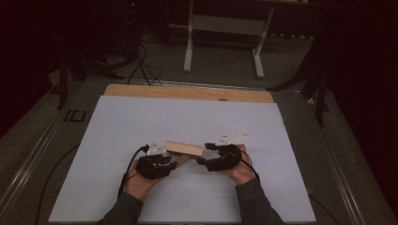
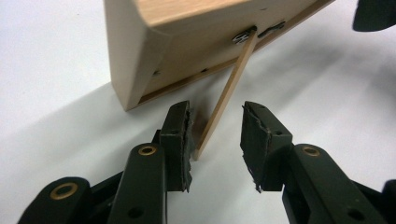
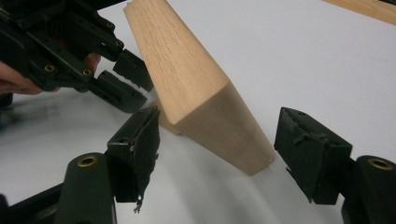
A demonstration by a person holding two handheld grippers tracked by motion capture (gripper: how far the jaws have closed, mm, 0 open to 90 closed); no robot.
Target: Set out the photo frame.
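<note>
Wooden frame (image 1: pixel 184 148) propped on thin strut (image 2: pixel 223 100) | left tongs (image 2: pixel 215 135) released around strut | right tongs (image 3: pixel 217 154) released beside smooth end | white desk (image 1: pixel 141 122)

White sheet (image 1: pixel 187 117) lies bare ahead of and to both sides of the hands, open for passage; the one obstacle on it is the wooden block (image 1: pixel 184 148), tilted on its thin prop strip (image 2: pixel 224 100), sitting between the left gripper (image 1: pixel 165 161) and right gripper (image 1: pixel 206 154). In the left gripper view the strip stands in the gap between the jaws, against one pad. In the right gripper view the block's end fills most of the jaw gap, pads clear of it
</note>
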